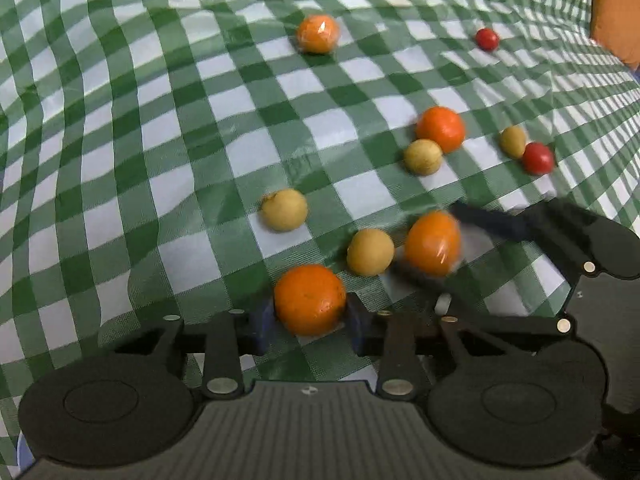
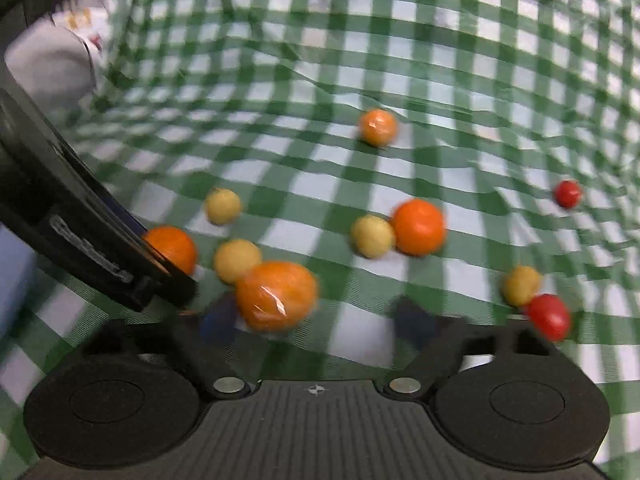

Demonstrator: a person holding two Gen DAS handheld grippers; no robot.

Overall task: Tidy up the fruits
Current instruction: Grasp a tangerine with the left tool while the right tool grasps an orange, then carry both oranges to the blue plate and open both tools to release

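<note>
Down low, a round orange fruit (image 1: 310, 299) is pinched between the two blue-tipped fingers of the left gripper (image 1: 310, 320), and it rests on the green and white checked cloth (image 1: 120, 160). Just beside it, a shiny orange fruit wrapped in clear film (image 2: 277, 295) is seen between the fingers of the right gripper (image 2: 320, 320), which are spread wide; only the left finger is close to it. A small round tan fruit (image 2: 237, 261) is touching that wrapped fruit. Farther off, another tan ball (image 2: 372, 236) is pressed against a plain orange one (image 2: 418, 227). Near the right side, a tan ball (image 2: 521, 285) and a red one (image 2: 550, 317) are touching. One more wrapped orange fruit (image 2: 378, 127) and a small red ball (image 2: 567, 193) are placed well apart from the rest.
</note>
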